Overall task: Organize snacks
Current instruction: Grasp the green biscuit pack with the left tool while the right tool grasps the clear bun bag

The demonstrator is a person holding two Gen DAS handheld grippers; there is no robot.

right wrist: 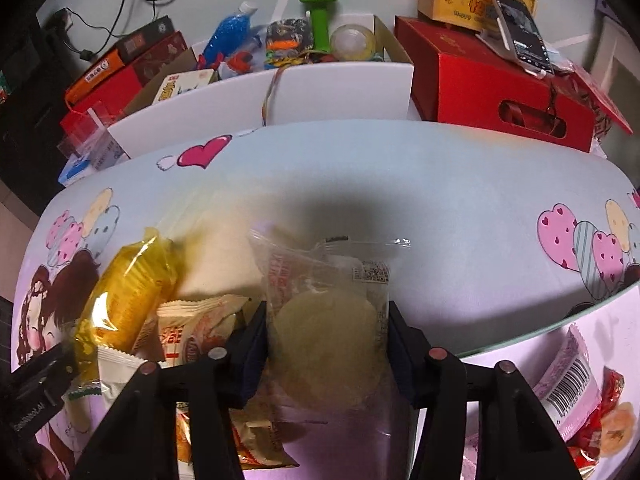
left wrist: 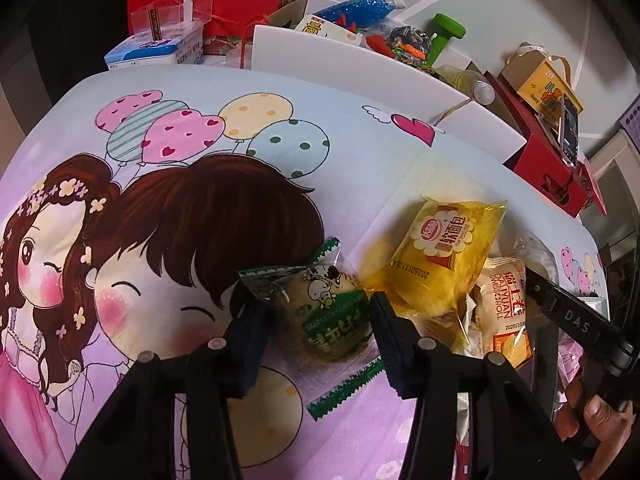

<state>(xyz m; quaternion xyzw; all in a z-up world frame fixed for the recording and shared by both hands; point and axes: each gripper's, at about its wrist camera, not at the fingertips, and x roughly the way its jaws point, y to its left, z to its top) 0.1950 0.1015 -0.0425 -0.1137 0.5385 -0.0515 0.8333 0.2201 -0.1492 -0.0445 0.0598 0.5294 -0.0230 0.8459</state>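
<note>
My left gripper point(left wrist: 316, 324) is shut on a green-and-white wrapped round cake point(left wrist: 332, 312), just above the cartoon cloth. To its right lie a yellow bread packet point(left wrist: 444, 256) and a cream roll packet point(left wrist: 504, 312) in a clear container point(left wrist: 540, 256). My right gripper point(right wrist: 326, 340) is shut on a clear-wrapped pale green pastry point(right wrist: 326, 332) over the same pile. The yellow packet point(right wrist: 124, 296) and cream packets point(right wrist: 196, 332) sit to its left. The right gripper's arm point(left wrist: 576, 320) shows at the right of the left wrist view.
A white open box point(right wrist: 340, 92) of toys, a blue-bead bottle point(right wrist: 228, 36) and a green dumbbell point(right wrist: 320, 12) stand behind the table. Red gift boxes point(right wrist: 492, 88) sit at back right and back left point(left wrist: 216, 4). Pink and red snack packets point(right wrist: 572, 384) lie at the near right.
</note>
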